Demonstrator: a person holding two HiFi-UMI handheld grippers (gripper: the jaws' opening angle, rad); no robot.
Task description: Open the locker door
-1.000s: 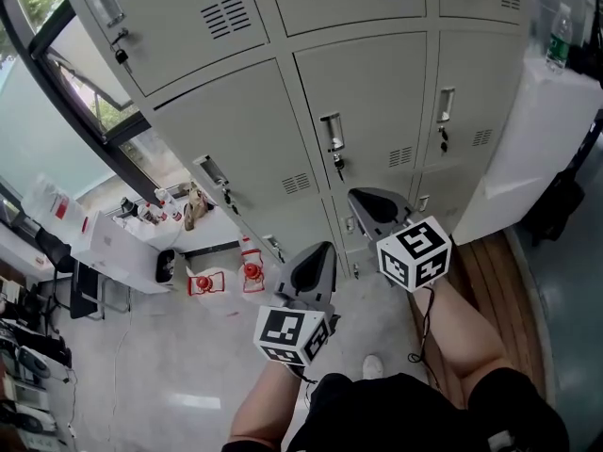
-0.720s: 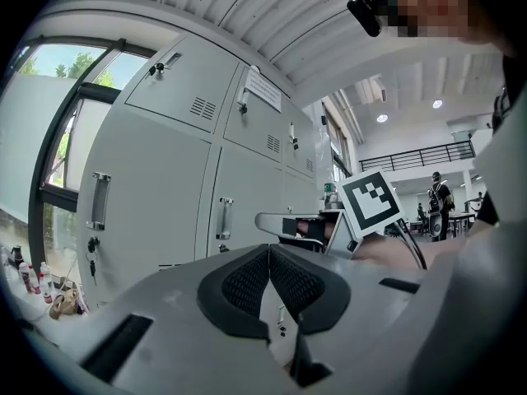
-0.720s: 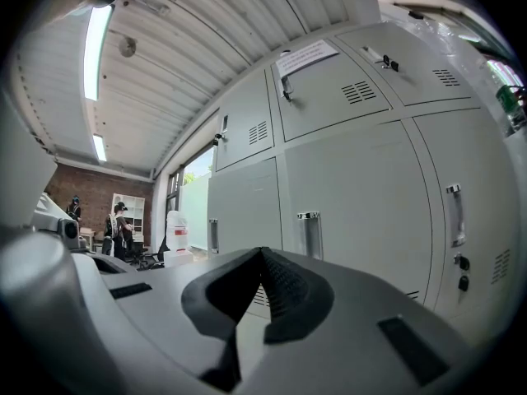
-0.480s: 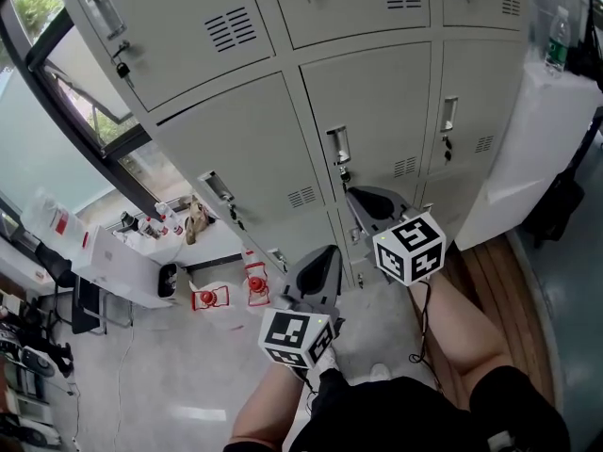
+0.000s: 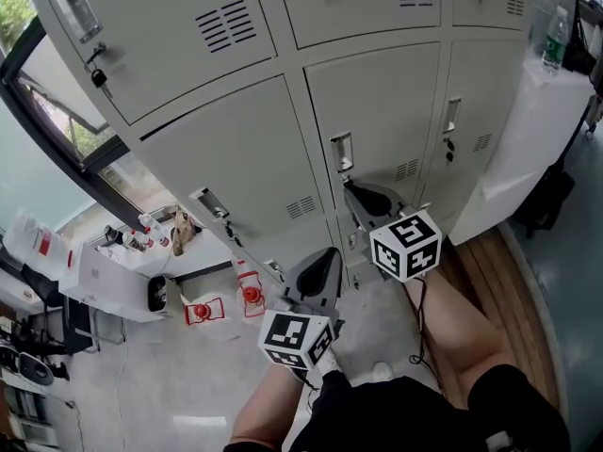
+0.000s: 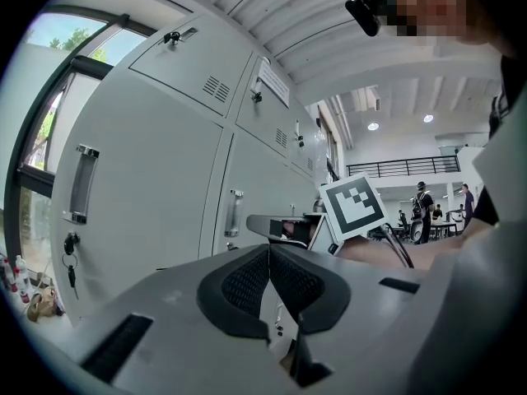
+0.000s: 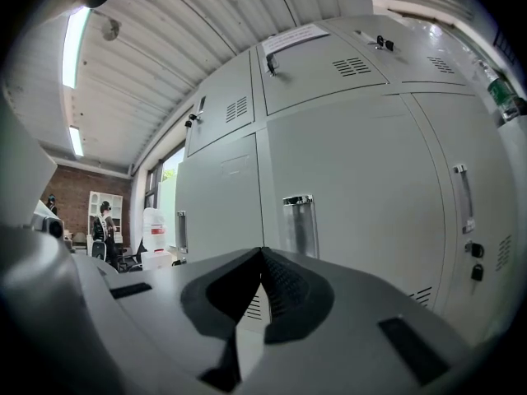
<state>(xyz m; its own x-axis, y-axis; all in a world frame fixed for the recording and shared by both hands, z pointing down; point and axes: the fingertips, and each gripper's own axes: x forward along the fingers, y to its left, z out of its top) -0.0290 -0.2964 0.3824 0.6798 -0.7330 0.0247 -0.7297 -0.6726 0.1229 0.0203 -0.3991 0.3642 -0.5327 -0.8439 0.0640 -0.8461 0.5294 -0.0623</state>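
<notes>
the right gripper (image 5: 356,194) has its jaws pressed together with nothing between them; in the right gripper view the ribbed pads (image 7: 284,286) meet at the tip. the left gripper (image 5: 323,257) is likewise closed and empty, and sits lower and to the left. both point roughly level at the locker bank.

the locker door (image 5: 386,102) is shut, flush with its neighbours. its handle (image 5: 342,151) stands at the door's left edge, just above the right gripper's tip and straight ahead in the right gripper view. no contact is visible.

likely faults from here:
- closed jaws cannot take the handle; pushed forward as they are, they would butt against the door face or skid off the metal.
- if the door is locked, pulling would strain the handle.
- the left gripper and the person's legs may lie in the door's swing path.
</notes>
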